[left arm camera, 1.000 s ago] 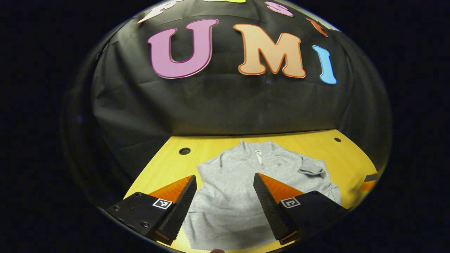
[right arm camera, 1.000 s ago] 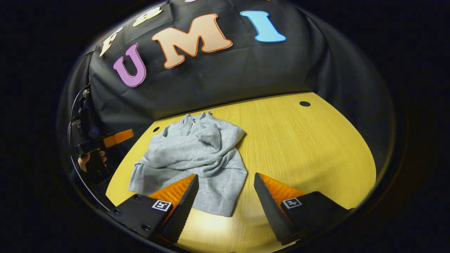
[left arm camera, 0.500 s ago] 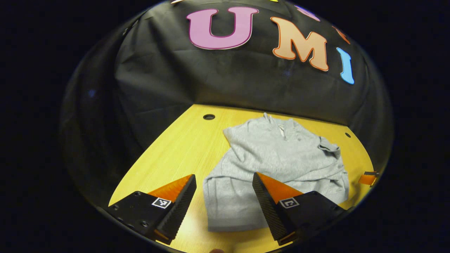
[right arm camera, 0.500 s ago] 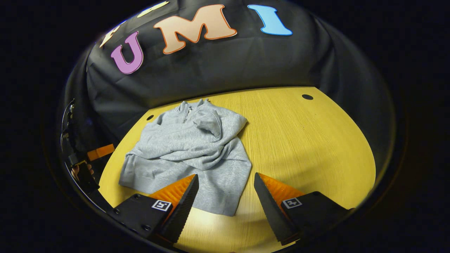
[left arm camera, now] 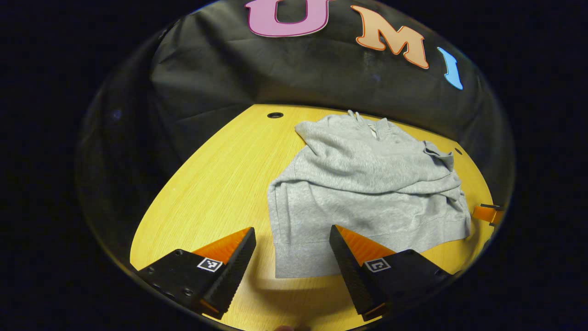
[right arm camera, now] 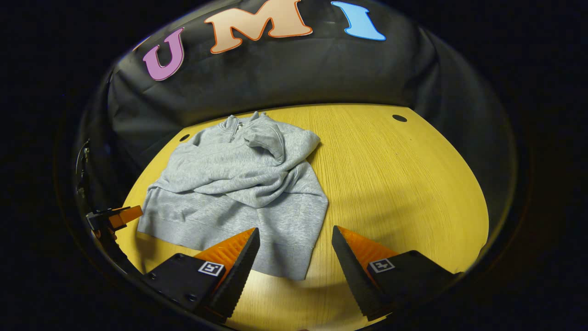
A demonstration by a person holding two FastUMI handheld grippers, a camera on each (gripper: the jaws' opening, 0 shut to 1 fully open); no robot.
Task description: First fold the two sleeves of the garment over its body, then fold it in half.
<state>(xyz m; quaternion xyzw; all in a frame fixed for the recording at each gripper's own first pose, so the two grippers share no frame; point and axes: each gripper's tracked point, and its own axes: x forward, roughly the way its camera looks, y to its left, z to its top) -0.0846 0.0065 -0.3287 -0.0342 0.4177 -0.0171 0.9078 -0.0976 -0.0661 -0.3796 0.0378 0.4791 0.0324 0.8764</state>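
Left gripper (left arm camera: 292,257), bottom of left gripper view: fingers spread wide, nothing between them, hovering over the near-left hem corner of the grey garment (left arm camera: 367,184). Right gripper (right arm camera: 294,257), bottom of right gripper view: also spread apart w/ nothing held, above the near-right hem corner. Garment lies on the yellow table (right arm camera: 404,184), centre-left in right gripper view, collar toward the booth wall, both sleeves folded across the body. The other gripper's tip shows at the left edge, just beside the hem
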